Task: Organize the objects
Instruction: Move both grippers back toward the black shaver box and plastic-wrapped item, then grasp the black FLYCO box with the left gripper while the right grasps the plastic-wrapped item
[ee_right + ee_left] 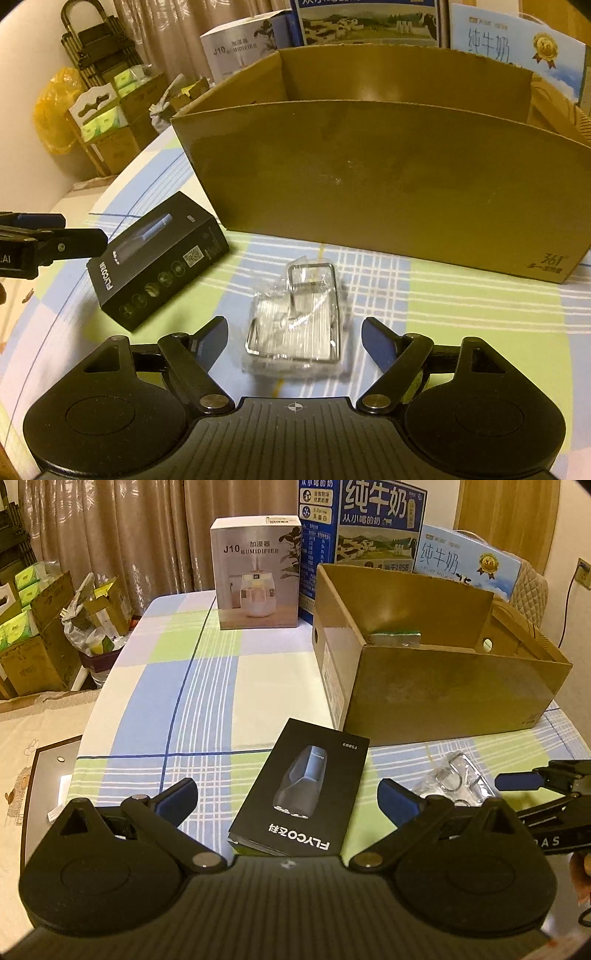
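Note:
A black FLYCO shaver box (301,788) lies flat on the checked tablecloth, between the spread fingers of my open left gripper (288,794); it also shows in the right wrist view (159,258). A clear plastic bag with a metal wire rack (295,321) lies between the fingers of my open right gripper (293,332); it also shows in the left wrist view (456,782). Neither gripper touches its object. A brown open cardboard box (443,679) stands just behind both, also in the right wrist view (388,177), with a small green-edged item (395,637) inside.
A white humidifier box (256,572) stands at the table's far side, beside blue milk cartons (369,524) behind the cardboard box. Cartons and bags (37,627) crowd the floor to the left. The right gripper's finger (517,781) shows at the left view's right edge.

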